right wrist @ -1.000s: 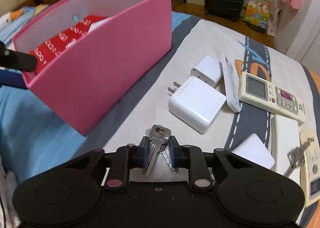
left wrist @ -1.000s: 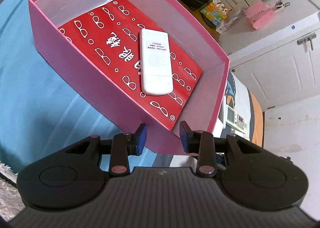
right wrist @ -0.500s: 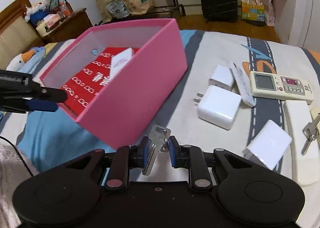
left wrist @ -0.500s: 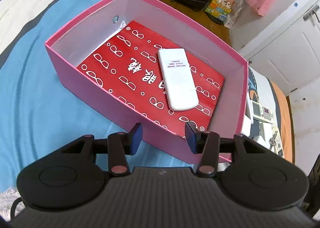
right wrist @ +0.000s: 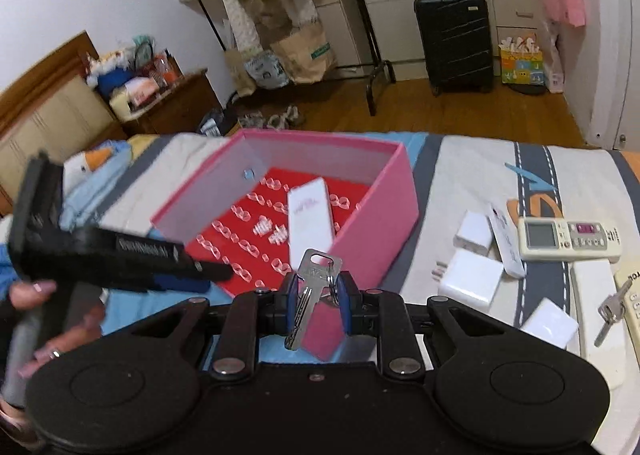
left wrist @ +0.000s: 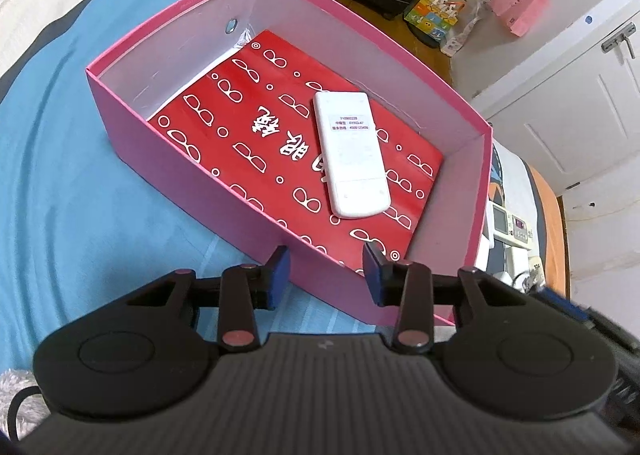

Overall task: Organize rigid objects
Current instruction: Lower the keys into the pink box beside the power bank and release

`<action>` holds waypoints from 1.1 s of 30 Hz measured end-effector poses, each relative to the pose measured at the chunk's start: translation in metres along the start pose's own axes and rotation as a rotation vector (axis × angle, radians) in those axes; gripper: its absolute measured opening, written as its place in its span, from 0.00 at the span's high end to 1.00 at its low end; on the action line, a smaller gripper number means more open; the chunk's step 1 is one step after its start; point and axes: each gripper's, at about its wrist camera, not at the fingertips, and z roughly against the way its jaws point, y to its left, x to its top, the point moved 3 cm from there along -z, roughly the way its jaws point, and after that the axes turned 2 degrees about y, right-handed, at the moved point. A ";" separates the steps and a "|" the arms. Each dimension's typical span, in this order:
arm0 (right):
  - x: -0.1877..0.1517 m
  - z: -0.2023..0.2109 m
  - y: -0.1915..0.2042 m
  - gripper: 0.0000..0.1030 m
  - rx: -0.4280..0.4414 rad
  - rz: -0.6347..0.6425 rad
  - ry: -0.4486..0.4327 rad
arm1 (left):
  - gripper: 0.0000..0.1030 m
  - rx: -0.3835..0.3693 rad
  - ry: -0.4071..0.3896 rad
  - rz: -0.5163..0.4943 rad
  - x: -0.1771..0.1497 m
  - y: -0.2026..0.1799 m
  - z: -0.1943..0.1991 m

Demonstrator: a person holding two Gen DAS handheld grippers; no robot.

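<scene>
The right gripper (right wrist: 316, 297) pinches a bunch of keys (right wrist: 310, 297) between its blue pads, one silver key hanging blade-down below the fingertips, its head and ring sticking up above them. Keys like these are likely light, hard and stiff, but slick metal on a loose ring, so the hanging key may swing or slip; the flat head or the ring looks the surest place to hold. Just beyond the fingertips stands the pink box (right wrist: 384, 223), open-topped with pale inner walls, on the bed (right wrist: 460, 171). Its floor is covered by a red sheet (right wrist: 240, 239) printed with white spectacle shapes, and a white remote (right wrist: 310, 221) lies on it, back up. The left gripper (left wrist: 325, 269) has just been narrowing its jaws, which stand apart with nothing between them, at the near wall of the box, seemingly straddling it without touching. To the right of the box lie white chargers (right wrist: 472, 281), two more remotes and a second set of keys (right wrist: 610, 313), yet to be sorted.
</scene>
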 end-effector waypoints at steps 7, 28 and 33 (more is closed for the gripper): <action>0.036 -0.005 0.017 0.76 0.071 0.015 -0.028 | 0.63 -0.009 0.003 0.010 0.000 0.002 -0.001; 0.082 -0.122 0.023 0.50 -0.170 0.179 0.084 | 0.61 -0.016 -0.001 -0.006 -0.002 0.001 -0.001; 0.071 -0.074 0.005 0.50 -0.121 0.109 0.076 | 0.61 -0.056 0.026 0.003 -0.004 -0.005 -0.003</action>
